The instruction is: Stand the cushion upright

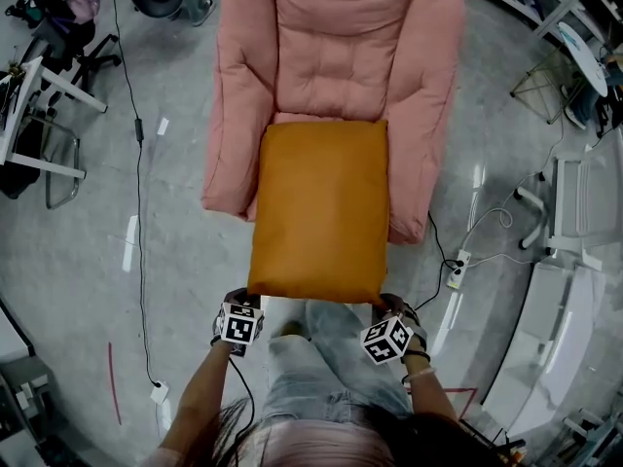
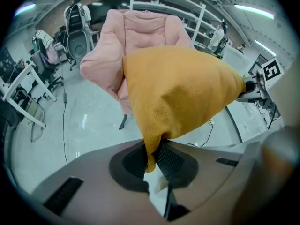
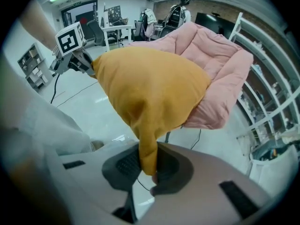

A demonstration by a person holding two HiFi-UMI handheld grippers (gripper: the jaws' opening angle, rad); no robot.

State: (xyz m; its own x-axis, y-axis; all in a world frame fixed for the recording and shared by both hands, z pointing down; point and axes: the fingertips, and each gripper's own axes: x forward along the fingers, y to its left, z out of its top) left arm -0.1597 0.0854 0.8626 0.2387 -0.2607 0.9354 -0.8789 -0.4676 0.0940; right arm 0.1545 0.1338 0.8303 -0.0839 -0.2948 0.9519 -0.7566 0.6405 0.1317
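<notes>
An orange cushion (image 1: 319,207) lies flat along the seat of a pink padded armchair (image 1: 336,56), its near edge hanging past the seat toward me. My left gripper (image 1: 245,305) is shut on the cushion's near left corner (image 2: 151,158). My right gripper (image 1: 387,309) is shut on the near right corner (image 3: 149,161). In each gripper view the orange fabric is pinched between the dark ribbed pads (image 2: 171,161) (image 3: 124,163). The rest of the cushion (image 2: 180,90) (image 3: 152,88) bulges out ahead of them. The armchair (image 2: 136,36) (image 3: 213,64) stands behind it.
My legs in jeans (image 1: 321,368) stand just in front of the chair. Cables (image 1: 139,163) run over the grey floor at left, and a power strip (image 1: 456,269) lies at right. White frames (image 1: 574,212) stand at right, office chairs and a desk (image 1: 39,86) at left.
</notes>
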